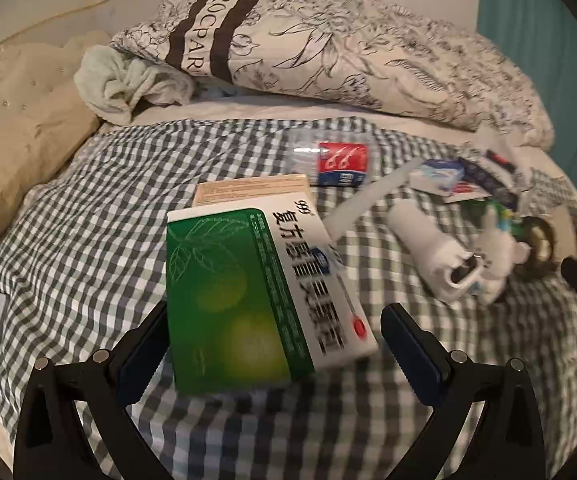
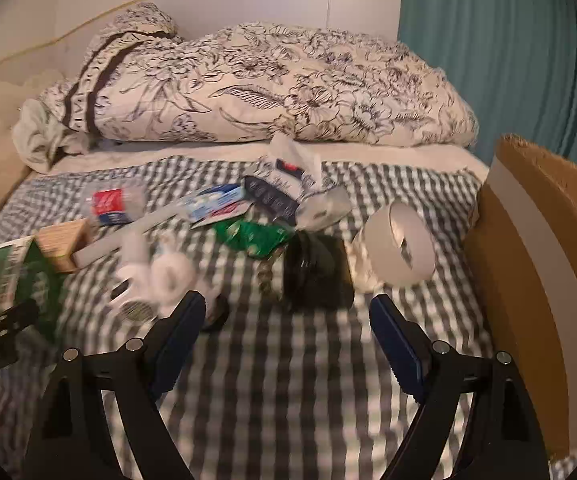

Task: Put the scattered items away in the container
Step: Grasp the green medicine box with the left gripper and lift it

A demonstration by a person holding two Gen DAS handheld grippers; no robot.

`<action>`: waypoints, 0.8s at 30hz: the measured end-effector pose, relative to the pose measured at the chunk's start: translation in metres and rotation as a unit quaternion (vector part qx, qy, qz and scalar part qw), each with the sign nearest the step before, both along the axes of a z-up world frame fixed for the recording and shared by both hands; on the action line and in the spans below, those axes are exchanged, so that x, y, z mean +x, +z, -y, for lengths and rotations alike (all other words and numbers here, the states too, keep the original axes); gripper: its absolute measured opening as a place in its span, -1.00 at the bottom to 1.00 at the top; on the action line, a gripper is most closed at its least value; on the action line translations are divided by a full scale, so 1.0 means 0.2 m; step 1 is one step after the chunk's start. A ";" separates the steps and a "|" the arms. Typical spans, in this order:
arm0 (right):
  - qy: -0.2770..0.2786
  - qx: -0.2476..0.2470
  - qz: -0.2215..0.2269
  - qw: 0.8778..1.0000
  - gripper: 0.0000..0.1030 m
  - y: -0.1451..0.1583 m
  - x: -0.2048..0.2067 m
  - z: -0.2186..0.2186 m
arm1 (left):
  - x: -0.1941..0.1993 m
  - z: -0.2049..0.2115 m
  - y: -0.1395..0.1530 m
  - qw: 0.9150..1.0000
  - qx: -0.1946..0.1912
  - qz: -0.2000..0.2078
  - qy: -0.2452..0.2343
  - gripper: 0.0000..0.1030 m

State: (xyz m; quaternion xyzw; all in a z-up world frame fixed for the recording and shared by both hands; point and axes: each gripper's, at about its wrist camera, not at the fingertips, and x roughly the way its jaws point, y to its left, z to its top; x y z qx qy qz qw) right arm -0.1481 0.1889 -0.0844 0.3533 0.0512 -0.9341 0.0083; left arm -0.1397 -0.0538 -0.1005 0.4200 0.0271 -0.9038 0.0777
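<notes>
Left claw: my left gripper (image 1: 274,340) has its black jaws spread wide, one on each side of the green and white cardboard medicine box (image 1: 264,292). The near finger (image 1: 144,344) sits at the box's green edge; the far finger stands apart from the white edge. I judge this a pre-grasp straddle, not yet a clamp.

Right claw: my right gripper (image 2: 288,336) is spread apart with nothing between the jaws, hovering over bare cloth, probably kept free for the next pick.

Bed surface: grey and white checked cotton sheet (image 2: 288,400), soft and creased, so items lie at odd tilts.

Container: brown corrugated cardboard box with a pale tape stripe (image 2: 528,280), standing at the sheet's right edge. Its inside is hidden from view.

Medicine box: flat rectangular carton, green face with leaf print, white band with dark characters, one end propped on a beige carton (image 1: 248,190). That tilt gives my jaws access to both long edges.

Tape roll: wide white roll (image 2: 400,244), on edge, near the container.

Jar: dark, round, squat (image 2: 316,272), blurred, ahead of my right gripper.

Small clutter: white plastic bottle (image 1: 424,248), blue and white toothpaste carton (image 2: 216,200), clear floss-pick pack with red label (image 1: 336,160), all scattered, well apart from the container.
</notes>
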 end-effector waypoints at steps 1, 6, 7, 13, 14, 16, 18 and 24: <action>-0.006 0.004 -0.001 1.000 0.64 -0.01 -0.04 0.00 | -0.01 0.00 -0.01 1.000 -0.001 -0.001 0.003 1.00; -0.035 -0.021 0.018 0.999 0.64 -0.06 -0.22 -0.05 | -0.07 0.05 -0.09 0.999 0.023 0.018 0.029 1.00; -0.041 -0.019 0.024 0.999 0.56 -0.07 -0.25 -0.05 | -0.08 0.06 -0.11 0.999 0.024 0.019 0.034 1.00; -0.049 -0.024 0.066 0.996 -0.26 -0.15 -0.35 -0.11 | -0.08 0.07 -0.15 0.999 0.014 0.014 0.039 0.73; -0.049 -0.022 0.071 0.996 -0.34 -0.17 -0.35 -0.11 | -0.08 0.07 -0.15 0.999 0.014 0.013 0.038 0.73; -0.048 -0.015 0.071 0.996 -0.50 -0.18 -0.34 -0.13 | -0.07 0.07 -0.14 0.999 0.011 0.011 0.033 0.70; -0.043 -0.021 0.071 0.996 -0.61 -0.17 -0.31 -0.15 | -0.05 0.07 -0.13 0.999 0.009 0.005 0.034 0.67; -0.028 -0.054 0.079 0.995 -0.86 -0.11 -0.19 -0.21 | 0.05 0.07 0.01 0.999 0.000 -0.025 0.031 0.60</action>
